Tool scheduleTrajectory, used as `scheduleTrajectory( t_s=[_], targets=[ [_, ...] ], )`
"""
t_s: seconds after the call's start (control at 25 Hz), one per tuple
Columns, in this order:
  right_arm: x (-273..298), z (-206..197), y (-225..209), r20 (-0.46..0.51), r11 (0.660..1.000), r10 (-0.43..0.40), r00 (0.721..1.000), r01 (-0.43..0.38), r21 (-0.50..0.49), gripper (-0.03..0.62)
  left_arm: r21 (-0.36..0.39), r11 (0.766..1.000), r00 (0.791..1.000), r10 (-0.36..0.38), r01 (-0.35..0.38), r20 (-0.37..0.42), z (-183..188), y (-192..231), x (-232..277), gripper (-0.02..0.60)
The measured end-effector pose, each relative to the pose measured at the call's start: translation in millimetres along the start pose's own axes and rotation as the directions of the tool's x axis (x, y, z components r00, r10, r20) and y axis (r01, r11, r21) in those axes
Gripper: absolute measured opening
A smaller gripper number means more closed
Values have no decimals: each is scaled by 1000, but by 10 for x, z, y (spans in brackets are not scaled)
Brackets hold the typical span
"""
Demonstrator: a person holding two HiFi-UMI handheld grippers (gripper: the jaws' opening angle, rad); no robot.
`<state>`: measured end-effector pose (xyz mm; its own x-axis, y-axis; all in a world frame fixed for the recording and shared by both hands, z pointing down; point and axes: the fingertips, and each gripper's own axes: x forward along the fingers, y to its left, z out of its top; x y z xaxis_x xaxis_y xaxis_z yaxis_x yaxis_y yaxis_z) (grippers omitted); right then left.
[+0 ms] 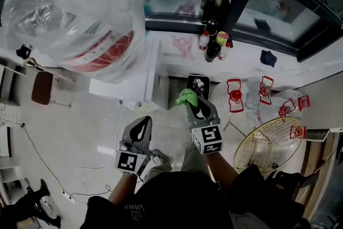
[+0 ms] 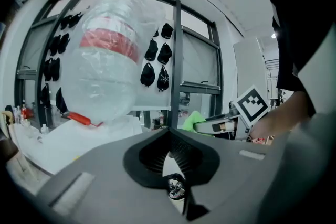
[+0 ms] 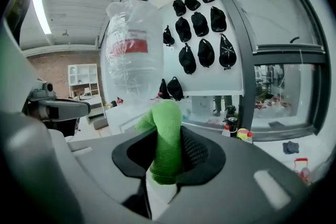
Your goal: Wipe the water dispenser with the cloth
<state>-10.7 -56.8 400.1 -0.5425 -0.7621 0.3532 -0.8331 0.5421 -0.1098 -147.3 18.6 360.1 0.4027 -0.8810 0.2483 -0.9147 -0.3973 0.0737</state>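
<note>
right gripper (image 1: 193, 103) clamped on the green cloth (image 1: 187, 96), cloth poking up between its jaws, near the white water dispenser (image 1: 131, 85), plastic-wrapped water bottle (image 1: 69, 8) on top, left gripper (image 1: 141, 123) lower down, jaws pressed together, empty

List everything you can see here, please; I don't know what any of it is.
water bottle: one, clear with red label, plastic-wrapped, atop the dispenser.
water dispenser: one, white, under the bottle.
cloth: one, green, in the right gripper.
caps: several, black, on the wall.
small bottles: a few, mixed colours, on the counter.
jugs: several, clear, red handles, at right.
left gripper: grey, shut, empty.
right gripper: grey, shut on cloth.
</note>
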Motion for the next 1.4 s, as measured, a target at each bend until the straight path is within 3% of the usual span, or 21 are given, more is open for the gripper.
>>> scheduleTrajectory(
  t_s=[0.36, 0.52, 0.68, 1.4],
  targets=[
    [-265, 436, 264, 35, 995, 63, 997, -60, -79, 114, 9, 995, 989, 99, -101, 111, 228, 243, -314, 2],
    [-349, 462, 367, 26, 994, 71, 997, -68, -88, 114, 6, 992, 988, 129, -130, 81, 277, 296, -527, 2],
    [-301, 660, 412, 47, 987, 104, 993, -97, -124, 114, 9, 983, 975, 179, -181, 131, 348, 393, -611, 2],
    [-329, 983, 756, 101, 970, 183, 978, -163, -181, 114, 1, 966, 952, 255, -259, 171, 484, 550, -915, 2]
  ],
)
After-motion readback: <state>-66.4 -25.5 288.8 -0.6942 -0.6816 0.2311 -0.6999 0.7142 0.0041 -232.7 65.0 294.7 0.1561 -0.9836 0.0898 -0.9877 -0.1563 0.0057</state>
